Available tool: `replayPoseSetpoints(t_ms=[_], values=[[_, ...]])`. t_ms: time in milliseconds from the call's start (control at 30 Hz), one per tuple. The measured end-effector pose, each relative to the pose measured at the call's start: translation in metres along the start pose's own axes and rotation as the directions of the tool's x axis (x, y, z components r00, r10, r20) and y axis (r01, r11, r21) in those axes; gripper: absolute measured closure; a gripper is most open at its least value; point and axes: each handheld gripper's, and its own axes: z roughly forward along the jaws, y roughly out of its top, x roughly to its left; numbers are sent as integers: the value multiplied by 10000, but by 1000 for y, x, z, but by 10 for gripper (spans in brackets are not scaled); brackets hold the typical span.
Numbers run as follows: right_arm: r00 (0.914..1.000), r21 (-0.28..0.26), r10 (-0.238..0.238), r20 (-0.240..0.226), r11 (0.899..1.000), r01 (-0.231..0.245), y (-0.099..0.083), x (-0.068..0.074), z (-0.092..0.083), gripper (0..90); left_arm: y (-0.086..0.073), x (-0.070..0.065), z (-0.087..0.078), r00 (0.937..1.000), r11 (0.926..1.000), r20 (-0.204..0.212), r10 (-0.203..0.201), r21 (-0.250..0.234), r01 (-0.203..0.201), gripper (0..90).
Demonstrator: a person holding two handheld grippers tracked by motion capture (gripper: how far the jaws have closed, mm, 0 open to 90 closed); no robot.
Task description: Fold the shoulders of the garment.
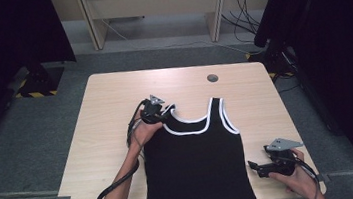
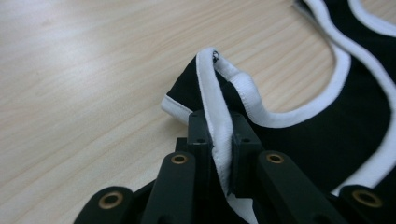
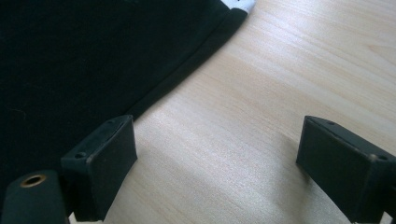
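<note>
on the table (image 1: 114, 101), left gripper (image 2: 218, 140) pinching tank top strap (image 2: 212, 88), right gripper (image 3: 217, 163) agape

One black tank top (image 1: 198, 172) with white trim is lying on one wooden tabletop (image 1: 110, 112). Two tongs are showing: the left tongs (image 1: 170, 111) and the right tongs (image 1: 253, 167). Two shoulder straps (image 1: 218, 110) are showing, and one round cable hole (image 1: 212, 78).
</note>
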Motion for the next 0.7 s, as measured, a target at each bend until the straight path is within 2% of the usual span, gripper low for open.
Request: replayPoseSetpoints(t_ms=[133,267,400,500,567,700], values=[[10000,1,-2,3,10000,2,0,0,0,123,-2,-10,-18,9998,9994,152,142,-302,-137,811],[10000,2,0,0,10000,0,0,0,0,123,-13,-24,-35,9989,9976,140,447,-530,-439,802],[10000,2,1,-1,10000,-1,0,0,0,123,-30,-39,-47,9971,9966,224,733,-399,-723,763],[10000,0,-8,-3,10000,8,0,0,0,123,-39,-49,-54,9956,9973,610,711,-219,-699,592],[10000,1,-9,1,10000,9,0,0,0,123,-40,-52,-60,9942,9971,790,726,-266,-707,522],[10000,-1,9,12,10000,-9,0,1,1,123,-32,-51,-67,9954,9966,705,647,-556,-609,451]])
